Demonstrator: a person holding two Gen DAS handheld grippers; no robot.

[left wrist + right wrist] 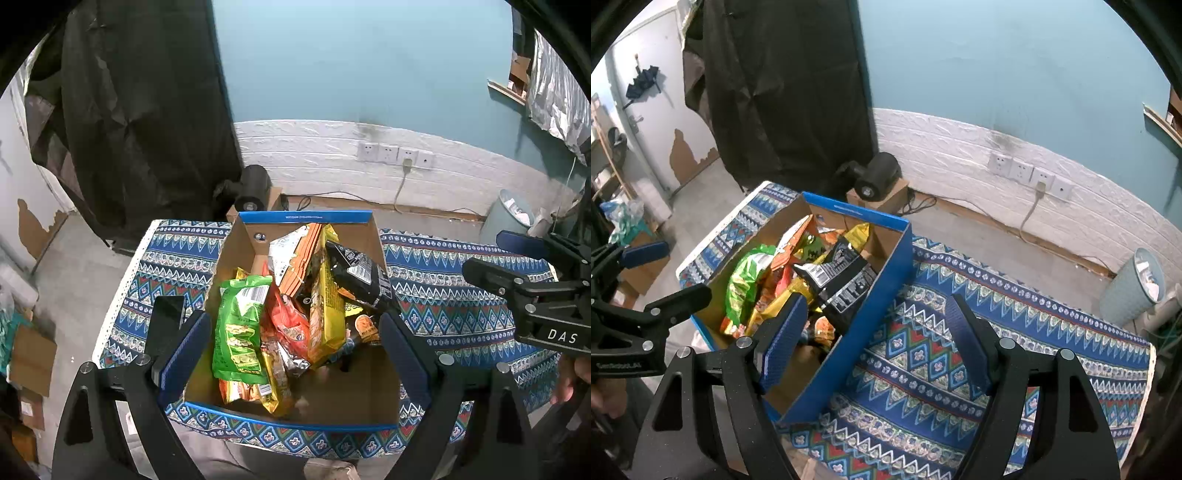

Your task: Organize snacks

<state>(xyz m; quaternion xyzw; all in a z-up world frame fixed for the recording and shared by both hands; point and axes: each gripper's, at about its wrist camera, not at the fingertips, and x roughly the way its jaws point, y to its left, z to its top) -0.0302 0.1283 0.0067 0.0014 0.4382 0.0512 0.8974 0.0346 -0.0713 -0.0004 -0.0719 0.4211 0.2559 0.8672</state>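
Snacks were all piled in the cardboard box (369, 398) at the table's (1015, 332) left end, black packet (360, 275) on top. My left gripper (295, 347) hovered spread wide over them, right gripper (875, 347) gaped empty too. If anything's getting regrouped, I'd pinch one packet by its edge.

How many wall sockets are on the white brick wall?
4, in one row on the white wall behind the table: first, second, third with a cable plugged in, fourth.
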